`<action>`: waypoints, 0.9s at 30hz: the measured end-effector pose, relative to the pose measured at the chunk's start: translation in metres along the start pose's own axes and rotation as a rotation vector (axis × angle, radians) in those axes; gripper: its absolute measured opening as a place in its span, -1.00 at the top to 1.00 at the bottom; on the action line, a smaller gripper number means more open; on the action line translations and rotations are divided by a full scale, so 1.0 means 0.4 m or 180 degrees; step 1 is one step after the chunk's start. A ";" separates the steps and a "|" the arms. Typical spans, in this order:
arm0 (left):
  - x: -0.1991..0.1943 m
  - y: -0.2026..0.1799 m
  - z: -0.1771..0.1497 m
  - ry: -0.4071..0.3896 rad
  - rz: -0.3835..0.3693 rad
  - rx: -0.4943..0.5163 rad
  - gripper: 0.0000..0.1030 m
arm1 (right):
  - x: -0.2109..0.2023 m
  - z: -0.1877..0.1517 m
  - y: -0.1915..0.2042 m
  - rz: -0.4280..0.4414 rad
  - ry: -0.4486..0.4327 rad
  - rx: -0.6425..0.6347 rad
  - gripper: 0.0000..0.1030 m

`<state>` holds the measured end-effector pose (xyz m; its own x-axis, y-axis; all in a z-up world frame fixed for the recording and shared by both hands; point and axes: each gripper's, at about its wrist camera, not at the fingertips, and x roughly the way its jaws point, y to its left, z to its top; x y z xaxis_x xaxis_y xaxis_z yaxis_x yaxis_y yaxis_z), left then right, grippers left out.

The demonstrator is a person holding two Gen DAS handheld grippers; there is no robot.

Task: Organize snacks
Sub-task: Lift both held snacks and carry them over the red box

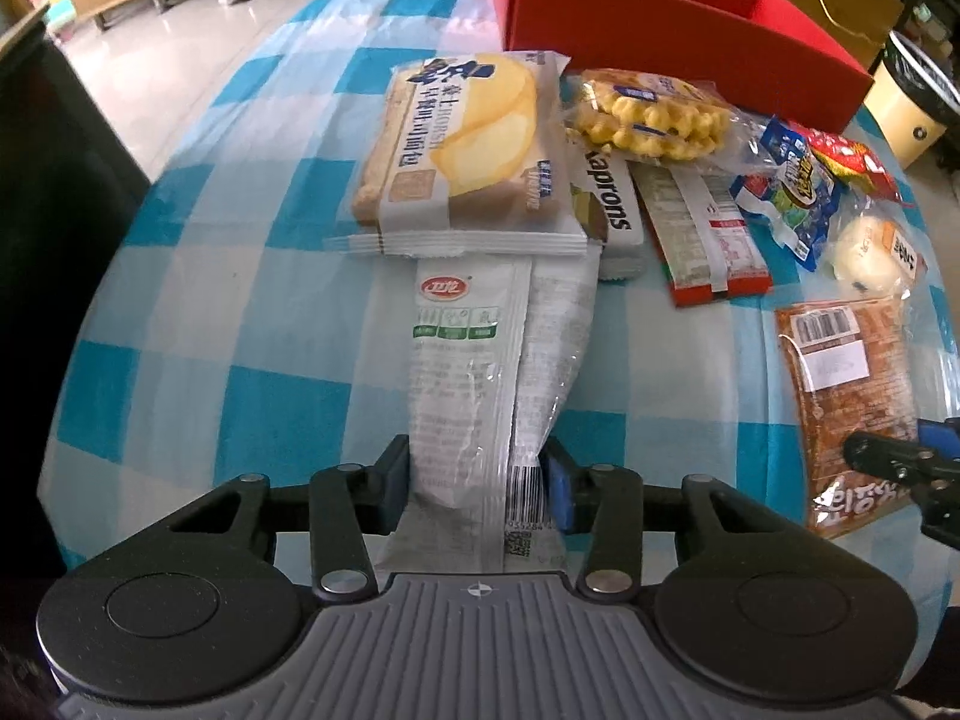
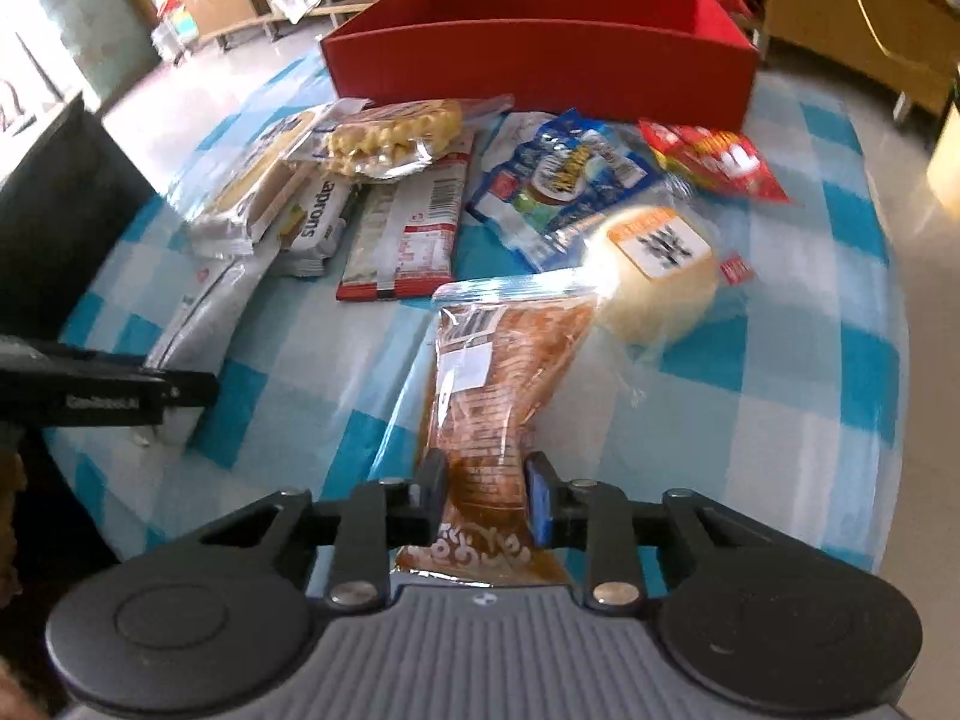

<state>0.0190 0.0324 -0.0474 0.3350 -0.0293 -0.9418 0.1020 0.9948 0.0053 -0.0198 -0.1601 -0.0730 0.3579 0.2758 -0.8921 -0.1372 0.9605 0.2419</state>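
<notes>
A red box (image 1: 660,6) stood at the top of the frame on the checked tablecloth (image 1: 210,240), snacks piled below it. The left gripper (image 1: 477,480) was clamped on a white packet (image 1: 480,372); the right gripper (image 2: 483,498) pinched an orange packet (image 2: 498,384). Both should probably be lifted clear of neighbouring packets before travelling boxward.

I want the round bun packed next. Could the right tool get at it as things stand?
Probably not yet. The right tool is shut on the orange snack packet, so it has no free grip. The round bun itself lies uncovered just beyond that packet, with nothing on top.
</notes>
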 end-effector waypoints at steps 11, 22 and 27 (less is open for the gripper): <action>-0.037 -0.039 -0.031 -0.0030 -0.0611 0.0035 0.07 | -0.041 -0.033 -0.031 0.0197 -0.0032 0.0228 0.58; -0.060 -0.086 -0.035 0.0055 -0.0567 0.0176 0.06 | -0.044 -0.041 -0.061 0.0191 0.0011 0.0653 0.40; -0.077 -0.074 -0.029 -0.0088 -0.0612 0.0139 0.05 | -0.027 -0.014 -0.010 0.0042 -0.0005 0.0604 -0.29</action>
<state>-0.0052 0.0049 -0.0225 0.3311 -0.2217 -0.9172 0.2069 0.9654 -0.1586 -0.0285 -0.1671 -0.0664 0.3585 0.2884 -0.8878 0.0348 0.9463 0.3214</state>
